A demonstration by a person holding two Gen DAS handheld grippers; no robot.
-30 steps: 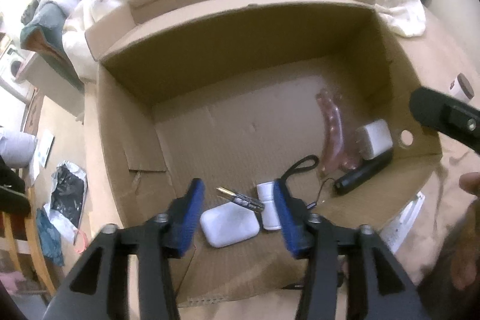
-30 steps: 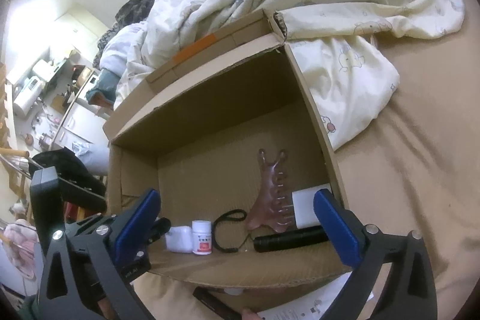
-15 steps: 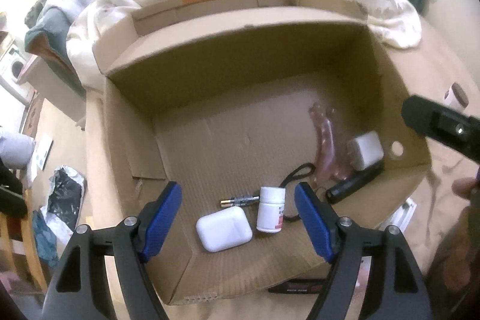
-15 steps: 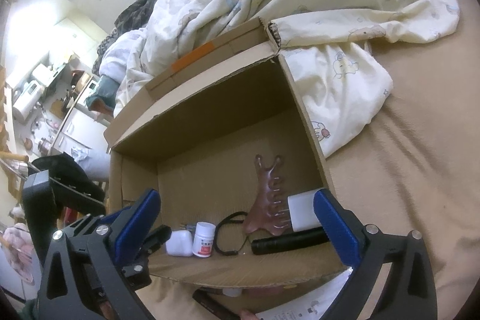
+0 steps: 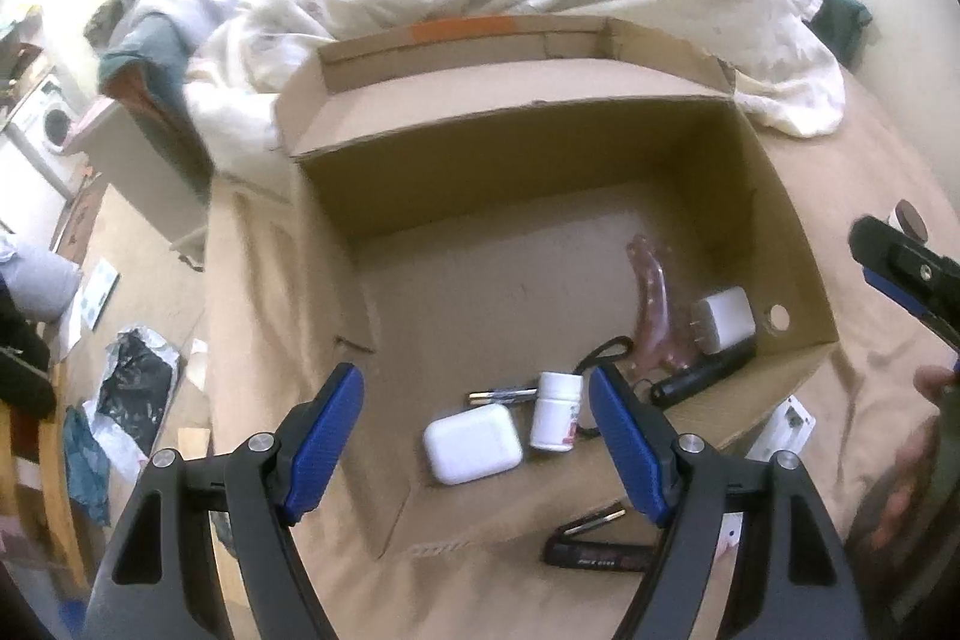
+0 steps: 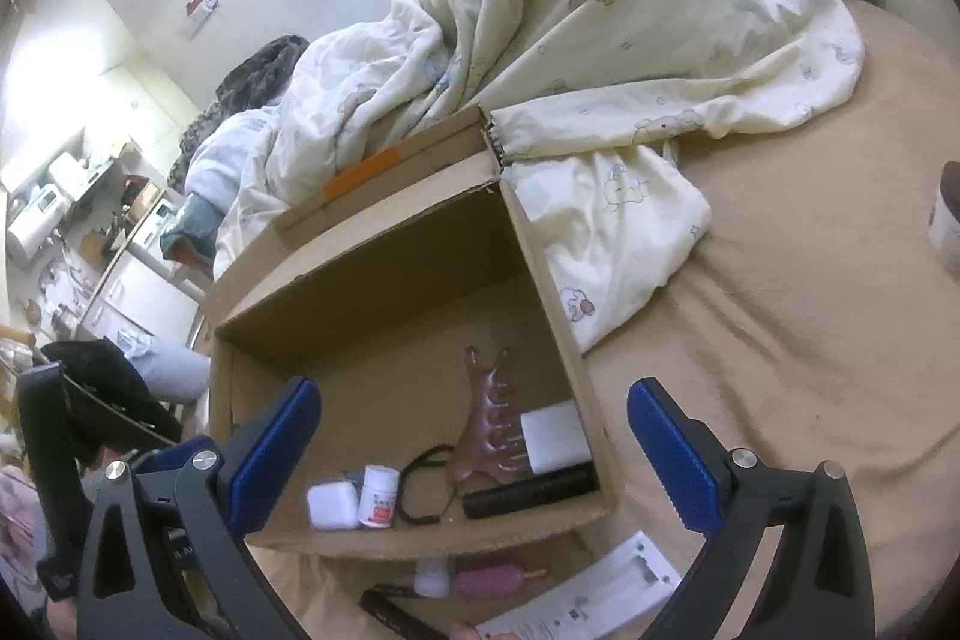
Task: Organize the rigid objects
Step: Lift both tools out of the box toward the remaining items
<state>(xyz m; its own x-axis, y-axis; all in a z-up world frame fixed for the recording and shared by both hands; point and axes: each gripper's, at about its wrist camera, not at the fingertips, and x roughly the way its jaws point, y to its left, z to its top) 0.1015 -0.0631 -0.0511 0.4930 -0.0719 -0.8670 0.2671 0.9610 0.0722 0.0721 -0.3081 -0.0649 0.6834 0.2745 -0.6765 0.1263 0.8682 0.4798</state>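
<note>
Since the pill bottle (image 5: 557, 418) is standing in the cardboard box (image 5: 798, 274) at six o'clock beside the white case (image 5: 472, 442), the left gripper (image 5: 477, 436) is hanging empty above, jaws having just been opening wide; the right gripper (image 6: 474, 460) is gaping empty too.

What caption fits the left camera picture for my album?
Open left gripper above a cardboard box holding a white case and pill bottle.

Pill bottle (image 5: 557, 420) stands in the box (image 5: 798, 244), right of earbud case (image 5: 472, 442).
</note>
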